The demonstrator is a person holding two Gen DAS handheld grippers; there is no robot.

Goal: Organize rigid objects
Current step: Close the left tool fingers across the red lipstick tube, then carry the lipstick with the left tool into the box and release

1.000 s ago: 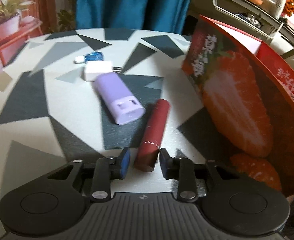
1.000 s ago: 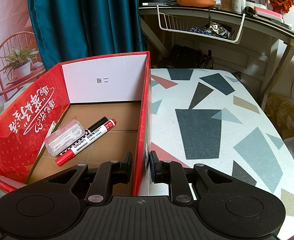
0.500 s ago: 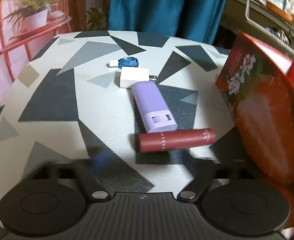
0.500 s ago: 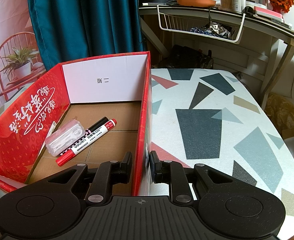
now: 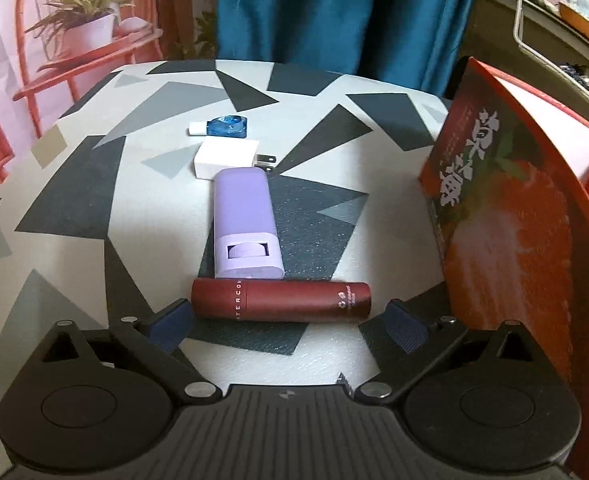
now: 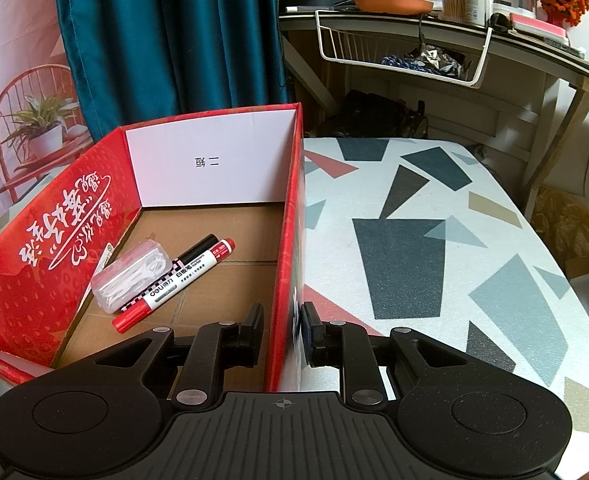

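A dark red tube (image 5: 280,300) lies crosswise on the patterned table (image 5: 94,240), just ahead of my left gripper (image 5: 288,326). The jaws are opening wide; the tube lies between the fingertips and neither pad presses on it. Beyond it lie a lilac case (image 5: 246,224), a white plug adapter (image 5: 226,159) and a blue correction tape (image 5: 226,125). My right gripper (image 6: 280,332) is shut on the right wall of the red strawberry box (image 6: 286,260). Inside the box lie a red marker (image 6: 174,284), a black marker (image 6: 198,249) and a clear plastic case (image 6: 130,276).
The red strawberry box (image 5: 514,208) stands close on the right of the left gripper. A teal curtain (image 5: 334,12) hangs behind the table. A cluttered desk with a white wire basket (image 6: 402,52) stands beyond the table's far edge.
The left gripper let go of the red tube's end and opened wide. It turned and shifted, so the tube now lies crosswise before it. The right gripper kept still on the box wall.
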